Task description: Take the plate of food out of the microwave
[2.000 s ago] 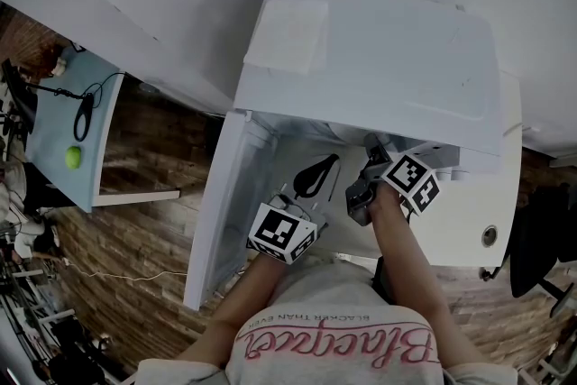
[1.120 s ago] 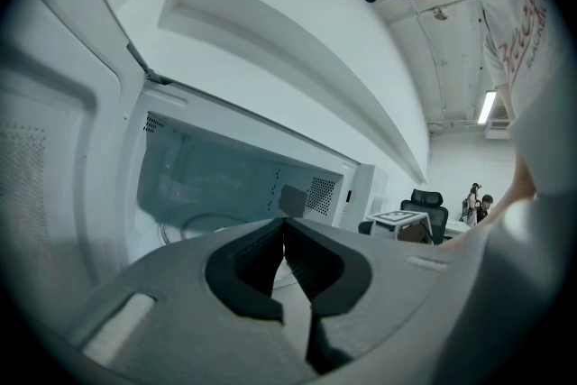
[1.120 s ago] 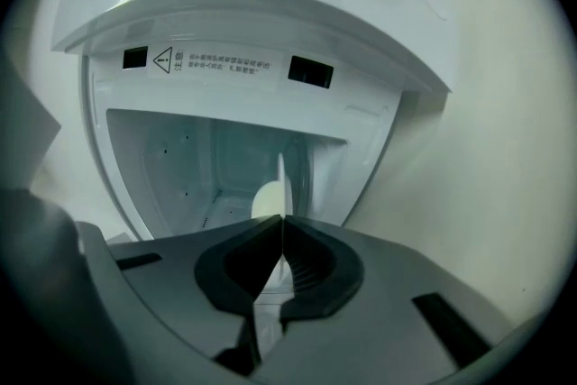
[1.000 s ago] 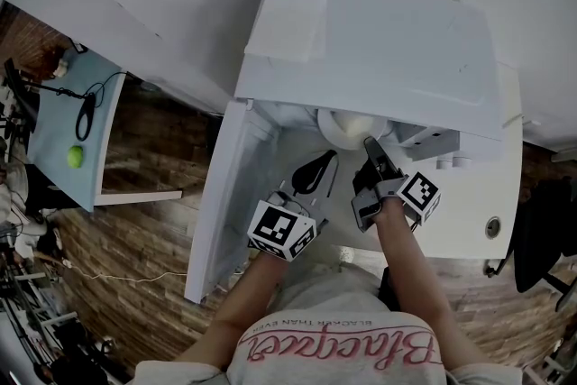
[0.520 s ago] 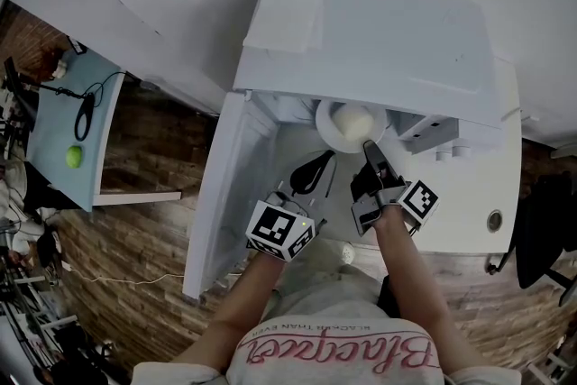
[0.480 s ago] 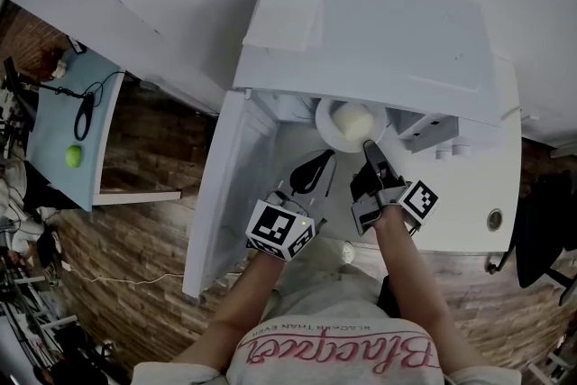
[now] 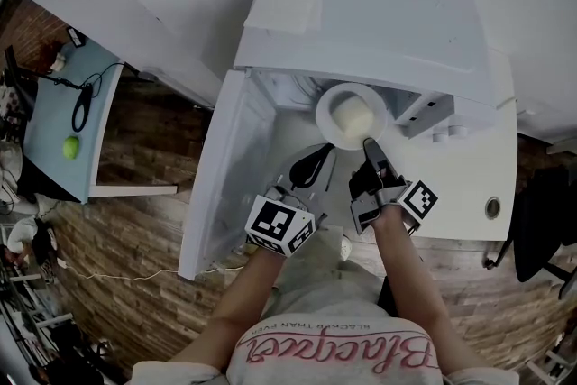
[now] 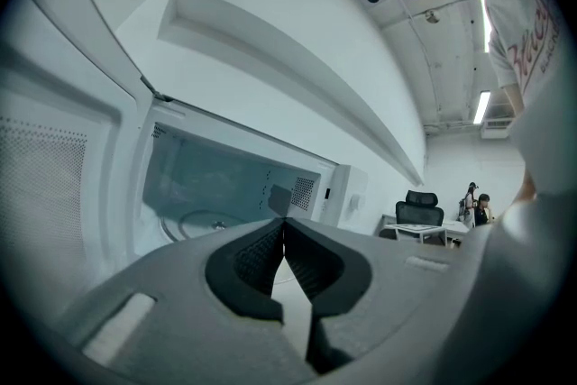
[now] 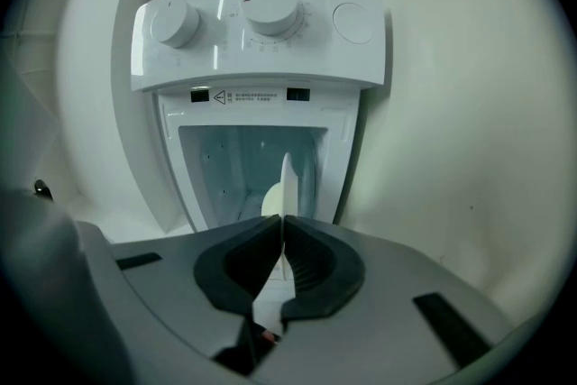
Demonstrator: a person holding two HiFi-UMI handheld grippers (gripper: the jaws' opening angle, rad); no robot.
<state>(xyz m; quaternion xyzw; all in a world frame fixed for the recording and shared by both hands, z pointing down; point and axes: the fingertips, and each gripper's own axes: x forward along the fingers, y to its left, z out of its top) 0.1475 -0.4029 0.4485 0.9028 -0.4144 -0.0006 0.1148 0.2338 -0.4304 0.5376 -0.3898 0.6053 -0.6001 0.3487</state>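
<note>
A white plate (image 7: 350, 115) with a pale lump of food (image 7: 352, 114) hangs just outside the mouth of the white microwave (image 7: 379, 22). My right gripper (image 7: 368, 145) is shut on the plate's near rim; in the right gripper view the plate (image 9: 287, 185) shows edge-on between the jaws, with the food (image 9: 271, 200) on its left side. My left gripper (image 7: 323, 156) is shut on nothing, just left of the plate and in front of the open cavity (image 8: 225, 189). The microwave door (image 7: 216, 185) stands swung open at the left.
The microwave's control panel with two knobs (image 9: 257, 22) lies beyond the plate in the right gripper view. A white counter (image 7: 469, 194) carries the microwave. At the far left stands a pale table (image 7: 68, 122) with a green ball (image 7: 70, 147). Brick-pattern floor lies below.
The right gripper has drawn back with the plate, which came from inside the cavity to just outside the opening. The left gripper has stayed in about the same place.
</note>
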